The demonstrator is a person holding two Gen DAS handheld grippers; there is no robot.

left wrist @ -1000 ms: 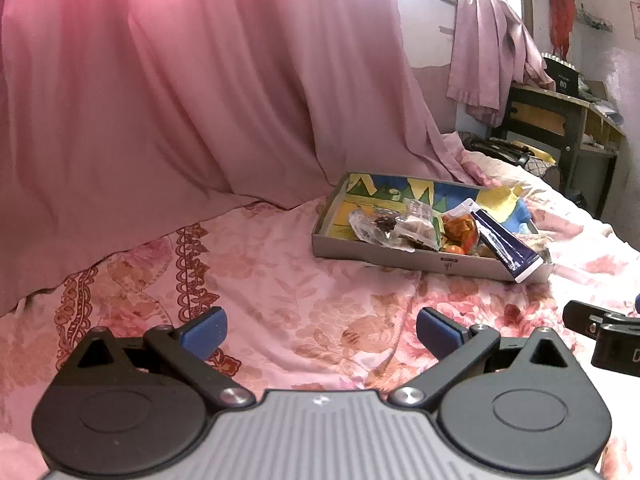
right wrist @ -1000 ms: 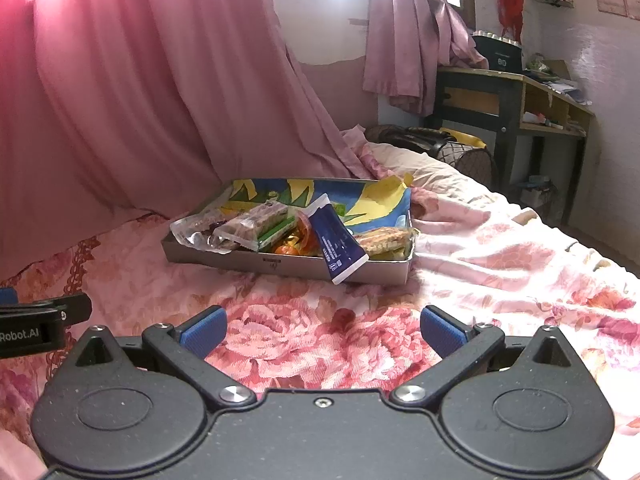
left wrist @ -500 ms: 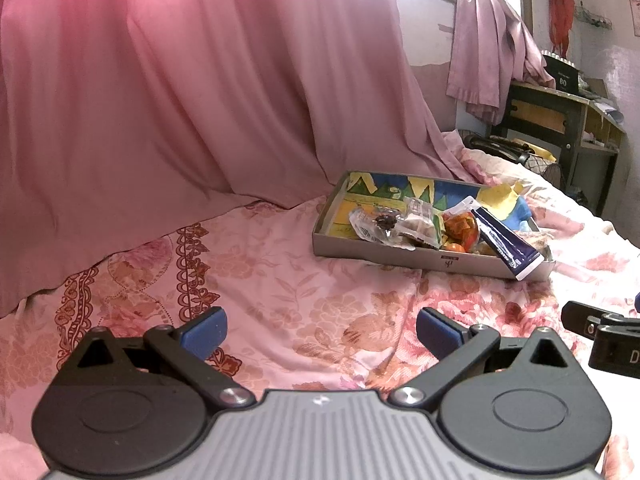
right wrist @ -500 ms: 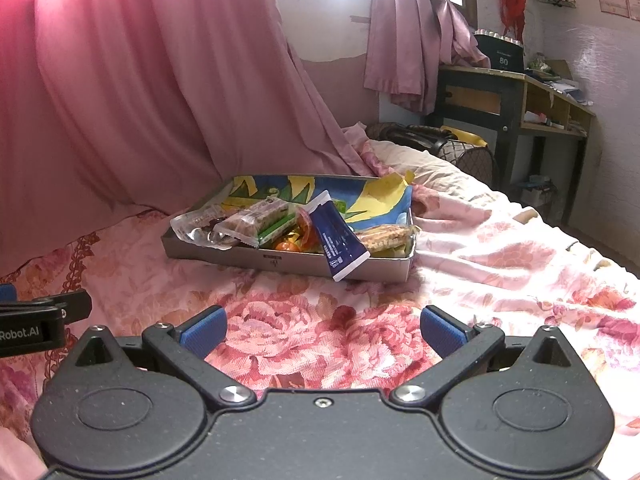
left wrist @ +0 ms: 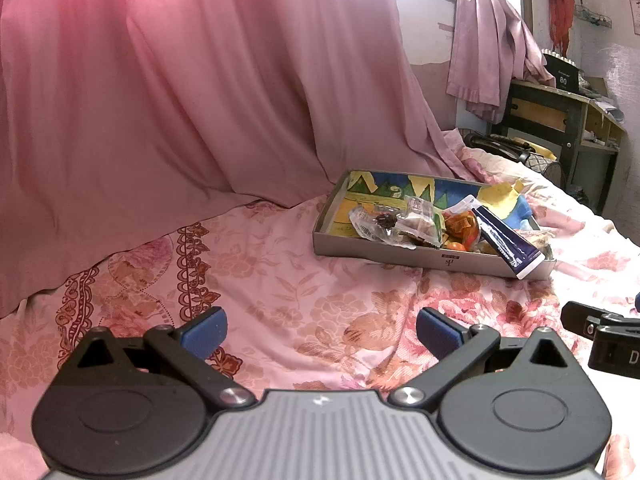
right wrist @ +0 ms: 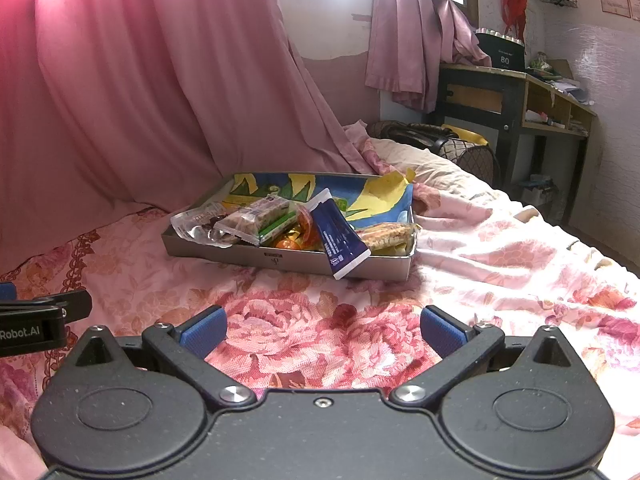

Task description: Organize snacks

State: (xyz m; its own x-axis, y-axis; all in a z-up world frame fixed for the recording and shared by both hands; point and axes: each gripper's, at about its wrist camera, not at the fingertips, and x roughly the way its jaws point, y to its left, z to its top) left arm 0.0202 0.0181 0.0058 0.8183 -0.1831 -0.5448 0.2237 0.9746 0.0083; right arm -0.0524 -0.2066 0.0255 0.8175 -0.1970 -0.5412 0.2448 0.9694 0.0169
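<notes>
Right wrist view: both tools, right tool (right wrist: 323, 330) and left tool (left wrist: 320, 330), released, short of snack box (right wrist: 280, 258).

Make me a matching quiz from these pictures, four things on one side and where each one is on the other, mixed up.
Things:
1. blue packet
2. clear wrapper
3. black box
4. left tool

Places:
A. on the desk
B. over the bedspread, short of the tray
C. sticking out over the tray's front wall
D. at the tray's left end

Pairs: 1-C, 2-D, 3-A, 4-B
</notes>
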